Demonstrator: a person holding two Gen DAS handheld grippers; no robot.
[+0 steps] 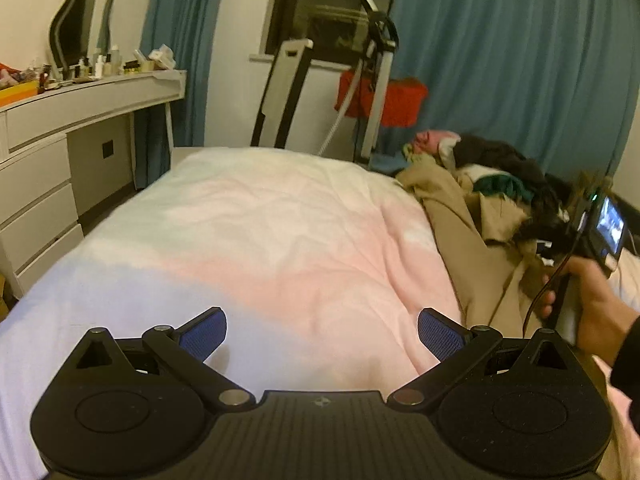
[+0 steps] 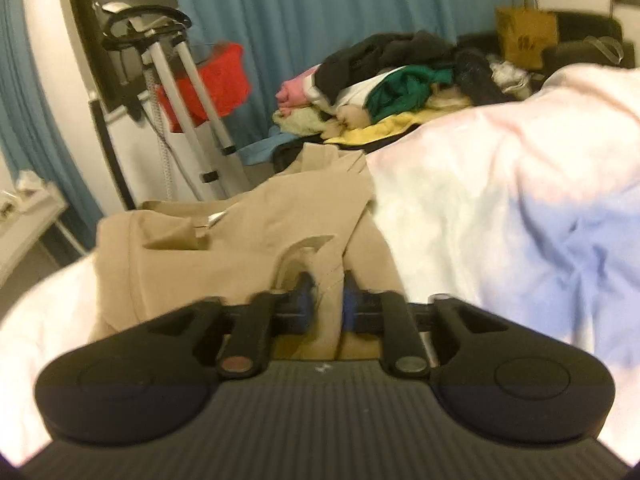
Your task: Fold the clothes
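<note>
The tan garment (image 2: 240, 240) lies rumpled on the pink-and-white duvet (image 2: 500, 200) — a fold pinched between the right gripper (image 2: 326, 300) pads. The clothes pile (image 2: 400, 80) sits at one o'clock. The left gripper (image 1: 322, 334) hangs spread wide, empty.

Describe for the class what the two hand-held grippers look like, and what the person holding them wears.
Each hand-held gripper, left and right, has a black ribbed body, two round black discs, black link arms with metal pivot pins, and blue textured pads. In the left view, the other unit carries a small lit screen and a black cable. The hand emerges from a dark sleeve.
</note>
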